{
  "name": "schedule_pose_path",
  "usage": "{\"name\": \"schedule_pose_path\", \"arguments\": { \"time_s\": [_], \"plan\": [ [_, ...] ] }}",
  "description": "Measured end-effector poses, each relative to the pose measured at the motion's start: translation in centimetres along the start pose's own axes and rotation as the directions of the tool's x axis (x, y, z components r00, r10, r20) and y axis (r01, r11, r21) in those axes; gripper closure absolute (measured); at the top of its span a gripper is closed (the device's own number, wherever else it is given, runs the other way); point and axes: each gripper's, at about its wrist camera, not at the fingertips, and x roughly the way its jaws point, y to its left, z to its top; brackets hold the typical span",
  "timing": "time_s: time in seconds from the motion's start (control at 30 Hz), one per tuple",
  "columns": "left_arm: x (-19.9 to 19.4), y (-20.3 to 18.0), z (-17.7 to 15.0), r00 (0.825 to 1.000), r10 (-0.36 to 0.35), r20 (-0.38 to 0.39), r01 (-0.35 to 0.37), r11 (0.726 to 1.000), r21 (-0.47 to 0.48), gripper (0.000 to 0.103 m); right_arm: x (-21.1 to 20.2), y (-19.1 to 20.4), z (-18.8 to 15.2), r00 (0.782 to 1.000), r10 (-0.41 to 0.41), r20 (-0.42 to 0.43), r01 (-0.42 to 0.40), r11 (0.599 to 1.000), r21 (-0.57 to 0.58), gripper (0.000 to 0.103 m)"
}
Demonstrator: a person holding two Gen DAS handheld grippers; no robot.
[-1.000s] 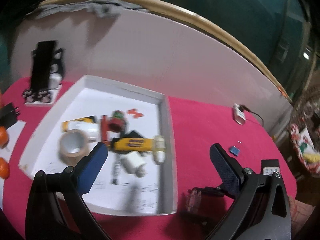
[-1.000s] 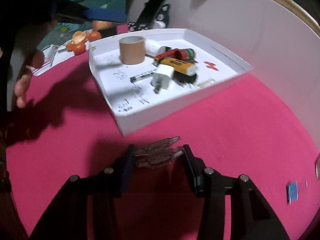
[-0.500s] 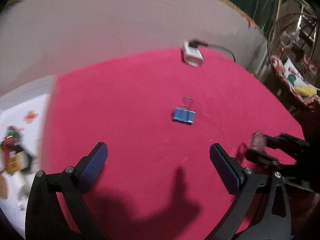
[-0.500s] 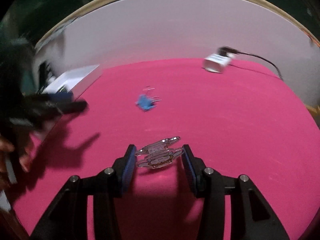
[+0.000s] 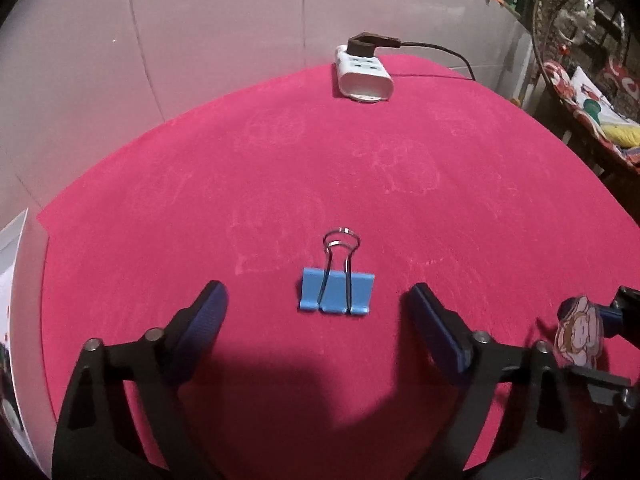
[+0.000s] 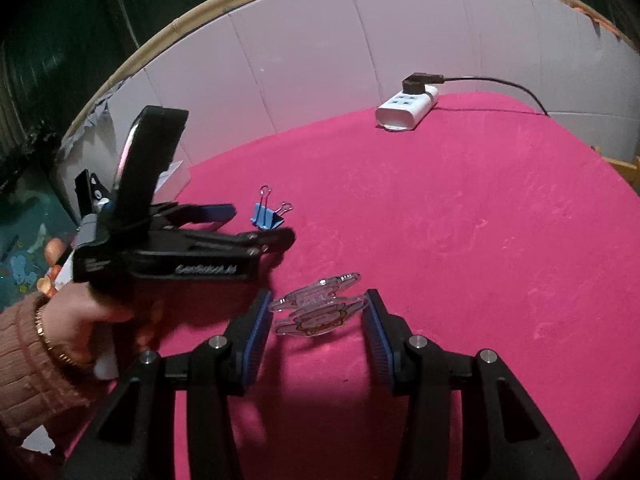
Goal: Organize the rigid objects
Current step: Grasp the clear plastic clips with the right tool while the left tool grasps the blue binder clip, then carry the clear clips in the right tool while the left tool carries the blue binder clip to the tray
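A blue binder clip (image 5: 336,294) lies flat on the pink cloth, its wire handles pointing away. My left gripper (image 5: 314,294) hangs low over it with a pad on either side. Its jaws are closing, and both pads stand clear of the clip. The right wrist view shows the same left gripper (image 6: 260,224) held by a hand, with the binder clip (image 6: 266,216) at its tips. My right gripper (image 6: 317,300) is shut on a clear acrylic cartoon charm (image 6: 318,312), held just above the cloth. That charm (image 5: 578,330) also shows at the right edge of the left wrist view.
A white power strip (image 5: 364,74) with a black plug and cable sits at the far edge by the white wall panel (image 5: 200,40). The white tray's edge (image 5: 12,280) shows at far left. A person's hand and knitted sleeve (image 6: 36,344) hold the left gripper. A wire basket (image 5: 580,60) stands beyond the table, right.
Both views have swung away from the white tray to the right part of the table. The left gripper came down over the blue clip and its jaws narrowed. The right gripper kept the charm.
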Motion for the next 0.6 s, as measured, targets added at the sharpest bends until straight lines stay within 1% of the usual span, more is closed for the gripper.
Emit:
{"name": "schedule_pose_path", "arguments": {
  "time_s": [0.03,0.07,0.1,0.13,0.17,0.27,0.33,0.4,0.5,0.6],
  "plan": [
    [-0.1,-0.1,0.1,1.000,-0.006,0.011,0.006,1.000,0.014,0.025,0.0,0.0,0.0,1.000,0.003,-0.002,-0.003,1.000,0.000,0.057],
    [-0.1,-0.2,0.1,1.000,-0.016,0.020,0.015,1.000,0.027,0.037,0.0,0.0,0.0,1.000,0.003,-0.004,-0.003,1.000,0.002,0.057],
    [-0.3,-0.4,0.0,0.999,-0.018,0.027,0.017,0.999,0.037,0.045,0.0,0.0,-0.2,1.000,0.003,-0.005,-0.003,1.000,0.004,0.057],
    [-0.5,-0.6,-0.1,0.999,-0.020,0.034,0.018,0.999,0.047,0.065,0.0,-0.1,-0.2,1.000,0.005,-0.006,-0.005,1.000,0.007,0.057],
    [-0.7,-0.7,-0.2,0.999,-0.023,0.039,0.021,0.998,0.053,0.072,0.1,-0.2,-0.1,1.000,0.003,-0.008,-0.003,1.000,0.012,0.057],
    [-1.1,-0.9,-0.8,0.999,-0.002,0.055,-0.001,0.999,0.047,0.072,0.0,-0.3,-0.2,1.000,-0.009,-0.005,0.009,1.000,0.021,0.057],
    [-1.6,-0.5,-1.1,0.998,-0.006,0.059,0.005,1.000,0.010,0.072,0.0,-0.1,-0.1,1.000,-0.020,0.000,0.020,1.000,0.013,0.057],
    [-2.9,-0.3,-1.7,0.997,-0.006,0.080,0.007,1.000,-0.022,0.072,-0.2,0.2,0.0,0.999,-0.036,0.014,0.036,0.999,-0.004,0.057],
    [-5.6,-0.5,-2.6,0.991,-0.012,0.132,0.017,0.999,-0.041,0.072,-0.7,0.7,0.0,0.999,-0.035,0.040,0.035,0.999,-0.006,0.057],
    [-9.0,-1.0,-3.6,0.981,0.003,0.196,0.004,0.999,-0.038,0.072,-1.8,1.5,0.4,0.997,-0.026,0.069,0.026,1.000,0.004,0.057]
  ]
}}
